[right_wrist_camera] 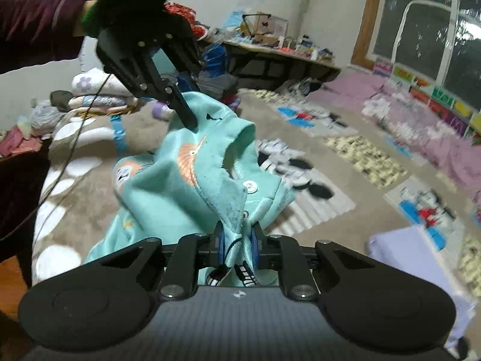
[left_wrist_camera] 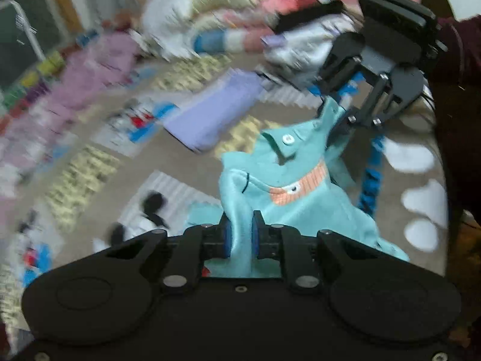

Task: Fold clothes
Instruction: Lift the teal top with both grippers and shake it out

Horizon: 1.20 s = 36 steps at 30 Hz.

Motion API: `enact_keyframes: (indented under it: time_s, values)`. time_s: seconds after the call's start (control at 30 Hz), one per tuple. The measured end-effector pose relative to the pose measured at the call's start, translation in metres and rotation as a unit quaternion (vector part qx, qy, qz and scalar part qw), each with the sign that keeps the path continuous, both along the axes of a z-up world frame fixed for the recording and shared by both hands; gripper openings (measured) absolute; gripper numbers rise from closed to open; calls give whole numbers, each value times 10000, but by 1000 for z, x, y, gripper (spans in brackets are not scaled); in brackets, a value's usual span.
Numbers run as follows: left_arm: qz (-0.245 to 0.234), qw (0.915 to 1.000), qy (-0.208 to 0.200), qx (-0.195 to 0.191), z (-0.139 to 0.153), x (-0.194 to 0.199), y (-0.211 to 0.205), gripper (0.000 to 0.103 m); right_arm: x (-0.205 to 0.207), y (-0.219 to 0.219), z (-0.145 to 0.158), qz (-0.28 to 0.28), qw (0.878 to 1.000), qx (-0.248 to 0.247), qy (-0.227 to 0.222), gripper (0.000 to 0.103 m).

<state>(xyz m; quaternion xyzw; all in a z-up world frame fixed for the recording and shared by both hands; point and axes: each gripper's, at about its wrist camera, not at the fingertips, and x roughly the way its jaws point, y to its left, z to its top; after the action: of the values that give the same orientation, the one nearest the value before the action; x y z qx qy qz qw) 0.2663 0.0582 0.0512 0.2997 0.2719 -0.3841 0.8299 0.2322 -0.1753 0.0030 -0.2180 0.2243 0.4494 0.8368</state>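
A: What is shown?

B: A soft turquoise fleece child's garment (left_wrist_camera: 300,204), with orange striped patches and a white snap button (left_wrist_camera: 288,139), is held up in the air between two claws, above a beige patterned carpet (left_wrist_camera: 186,162). The left claw (left_wrist_camera: 240,234) is closed tight on a bunched fold of the fabric. The right claw (right_wrist_camera: 237,240) is likewise clamped on a gathered edge near the snap, with a label hanging below it.

A: How is the garment expected to handle?

B: It is judged light, limp and non-slippery. It sags and creases between the two grips, so no shape is kept unless it is spread flat. Hold is best taken at seams, the collar or the hem corners, where the cloth is thicker. A folded lavender cloth (left_wrist_camera: 213,111) is seen lying on the carpet nearby.
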Motion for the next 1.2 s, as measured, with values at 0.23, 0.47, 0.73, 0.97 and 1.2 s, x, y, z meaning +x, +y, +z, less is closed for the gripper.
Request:
enact_keyframes:
  time_s: [0.23,0.47,0.73,0.97,1.2]
  values:
    - [367,9937,-1060,-52,57,1,3,11,26,5,61,-361,9976,-116,-578,16]
    - [736,9836,-1644,-123,87,22,3,11,61,10,110,-798,9907,-125,-1095,16]
    - [1201,9682,-2194,13,91,70,-1,11,102,20,125,-1179,9804,-262,-1554,16]
    - [1366,9553,-2618,146,66,84,-7,11,129,28,126,-1389,9715,-406,-1876,16]
    - [961,9635,-2442,522,-1,22,-4,10,93,39,61,-891,9772,-737,-1781,16]
